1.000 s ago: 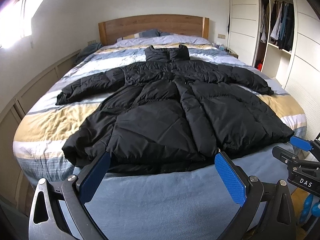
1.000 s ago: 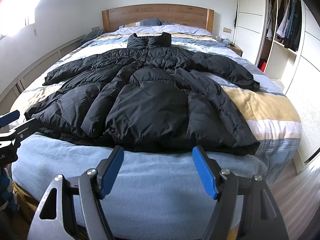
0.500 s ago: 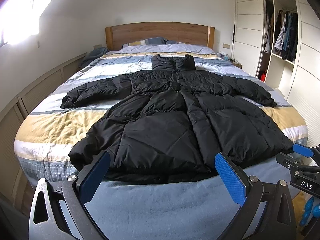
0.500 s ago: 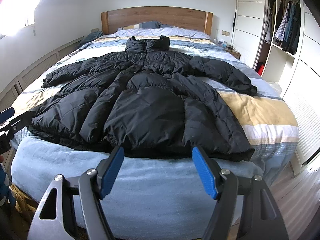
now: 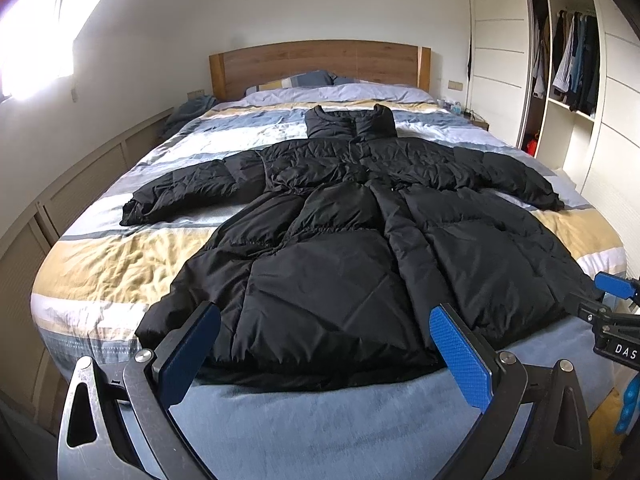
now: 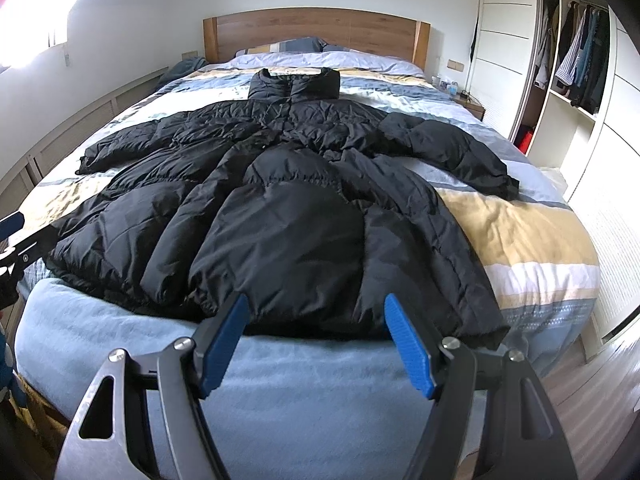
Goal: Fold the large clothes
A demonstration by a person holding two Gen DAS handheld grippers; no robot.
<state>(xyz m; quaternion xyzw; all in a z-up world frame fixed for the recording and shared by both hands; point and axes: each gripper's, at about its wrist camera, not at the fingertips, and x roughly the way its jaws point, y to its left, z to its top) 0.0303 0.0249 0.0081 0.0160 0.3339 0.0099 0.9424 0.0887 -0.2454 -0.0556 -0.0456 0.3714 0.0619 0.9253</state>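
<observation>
A long black puffer coat (image 5: 340,240) lies spread flat on the bed, collar toward the headboard, both sleeves stretched out sideways, hem at the foot of the bed. It also shows in the right wrist view (image 6: 288,200). My left gripper (image 5: 324,340) is open and empty, held just above the hem near its left part. My right gripper (image 6: 316,328) is open and empty, just above the hem toward its right part. The right gripper's tip (image 5: 614,285) shows at the right edge of the left wrist view.
The bed (image 5: 120,256) has a striped yellow, white and blue cover and a light blue blanket (image 6: 300,392) at its foot. A wooden headboard (image 5: 316,64) stands at the back. An open wardrobe (image 5: 572,72) stands on the right. A low panelled wall (image 5: 80,184) runs along the left.
Both grippers have tilted and risen slightly, so the coat sits lower in both views. Both stay open. The coat has not moved.
</observation>
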